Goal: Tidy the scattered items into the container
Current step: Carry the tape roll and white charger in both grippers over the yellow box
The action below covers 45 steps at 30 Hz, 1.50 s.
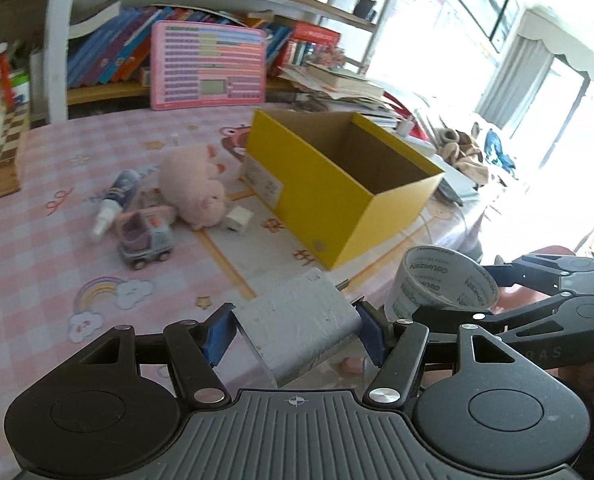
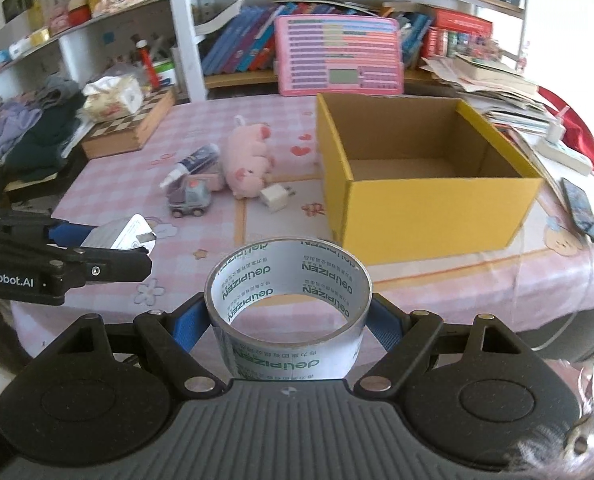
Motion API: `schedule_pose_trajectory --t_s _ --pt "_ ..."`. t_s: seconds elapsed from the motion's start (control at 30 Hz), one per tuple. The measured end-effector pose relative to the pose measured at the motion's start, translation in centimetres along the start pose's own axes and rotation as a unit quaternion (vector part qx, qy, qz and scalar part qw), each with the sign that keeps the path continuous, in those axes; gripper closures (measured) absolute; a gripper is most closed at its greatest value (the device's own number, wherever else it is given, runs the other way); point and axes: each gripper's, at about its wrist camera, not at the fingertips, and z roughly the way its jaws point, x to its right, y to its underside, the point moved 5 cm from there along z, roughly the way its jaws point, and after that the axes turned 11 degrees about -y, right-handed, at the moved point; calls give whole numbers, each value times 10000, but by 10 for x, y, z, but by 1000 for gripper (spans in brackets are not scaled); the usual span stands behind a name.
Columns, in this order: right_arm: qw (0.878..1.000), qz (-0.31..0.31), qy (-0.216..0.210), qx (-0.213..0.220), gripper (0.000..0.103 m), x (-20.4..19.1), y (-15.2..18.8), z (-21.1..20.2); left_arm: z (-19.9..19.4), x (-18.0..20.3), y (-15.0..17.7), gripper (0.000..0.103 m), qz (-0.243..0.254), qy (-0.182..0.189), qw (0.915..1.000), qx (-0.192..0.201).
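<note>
Tape roll (image 2: 289, 304) printed "deli PIZEN" sits clenched in right claw (image 2: 289, 320); left claw (image 1: 295, 330) grips grey charger (image 1: 301, 320).

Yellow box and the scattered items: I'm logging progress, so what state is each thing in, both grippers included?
Yellow box: open, empty, upright.
Tape roll: held off the table.
Right gripper: shut on tape roll.
Grey charger: held off the table.
Left gripper: shut on grey charger.
Plush pig: lying on table.
Toy truck: on its wheels.
Tube: lying flat.
White plug: on table.
</note>
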Motion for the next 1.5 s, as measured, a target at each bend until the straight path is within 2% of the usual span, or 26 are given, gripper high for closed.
schedule_pose_trajectory --t_s 0.7,1.17,1.5 --pt "9965 551 608 163 21 59 11 -36 28 68 -25 38 563 619 9965 5" --pt "9952 646 702 213 21 93 3 -40 40 96 -44 38 698 738 9947 128" --pt "9958 479 580 514 21 118 -23 -40 46 105 -74 38 580 643 9955 391"
